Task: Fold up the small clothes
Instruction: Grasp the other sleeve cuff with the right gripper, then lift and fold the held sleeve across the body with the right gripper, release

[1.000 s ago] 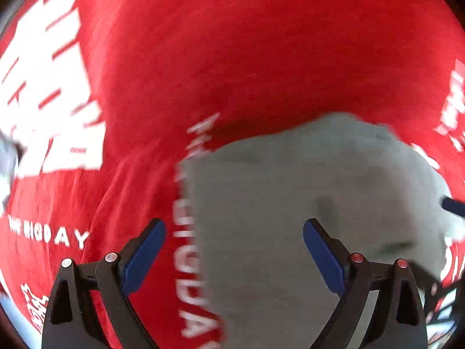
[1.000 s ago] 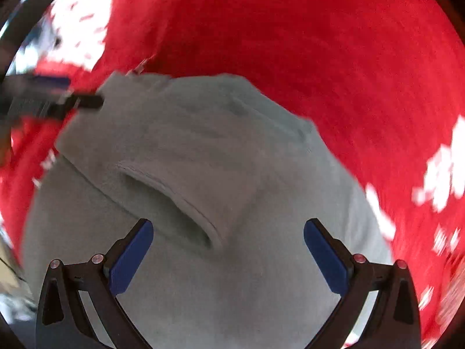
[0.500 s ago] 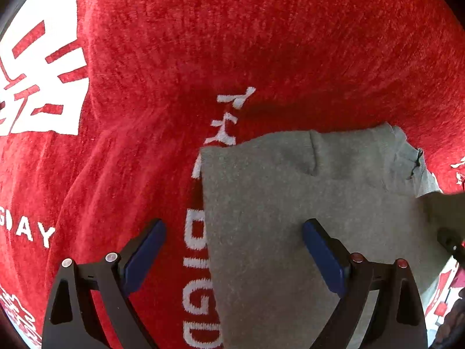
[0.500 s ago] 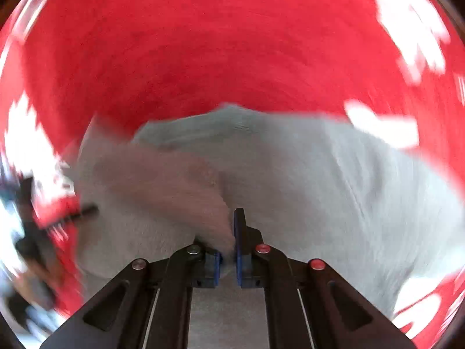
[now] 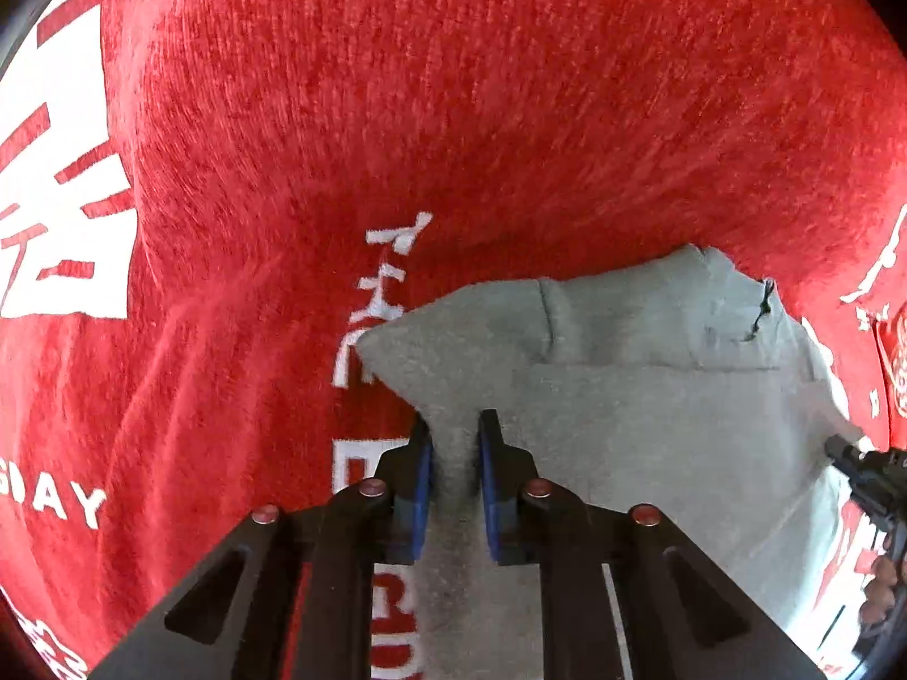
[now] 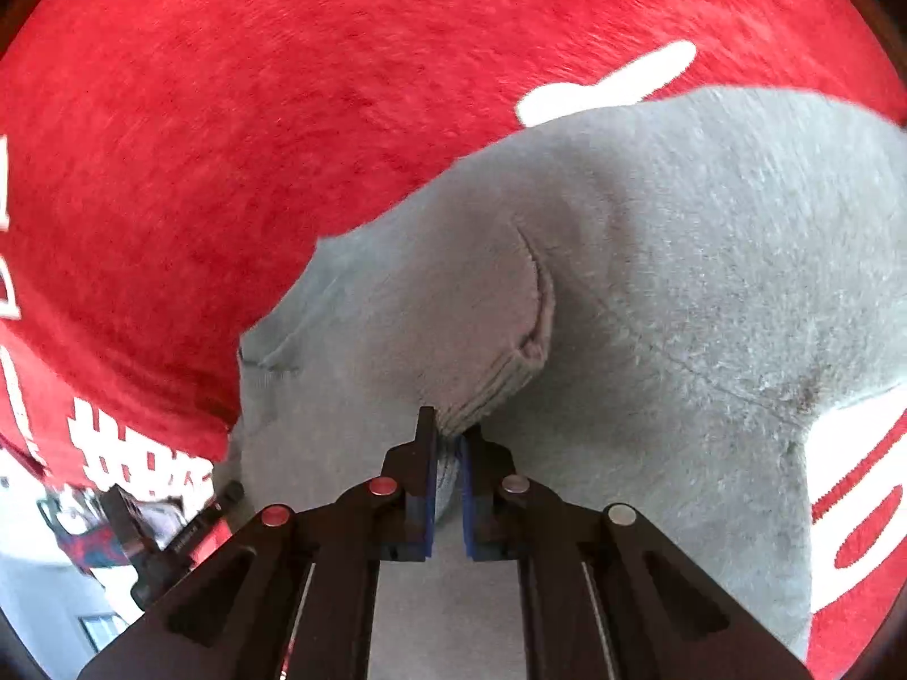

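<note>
White lettering is showing across the red blanket (image 5: 510,113): "DAY" is reading clearly at the lower left of the left wrist view, a large white block character is sitting at the far left, and a column of smaller white characters is running down toward the grey cloth (the letters beneath them are partly covered, so only fragments can be made out). More white print is showing around the edges of the right wrist view, too cropped to read.

The grey garment (image 5: 652,425) is lying on the blanket, a soft fleecy knit with a stitched seam and a small dark slit near its upper right edge. In the right wrist view the garment (image 6: 680,283) is bunching into a raised fold with a ribbed cuff-like edge.

The left gripper (image 5: 455,453) is pinching the garment's left corner between its blue pads (image 5: 420,487). The right gripper (image 6: 448,453) is clamping the ribbed edge, jaws nearly together.
</note>
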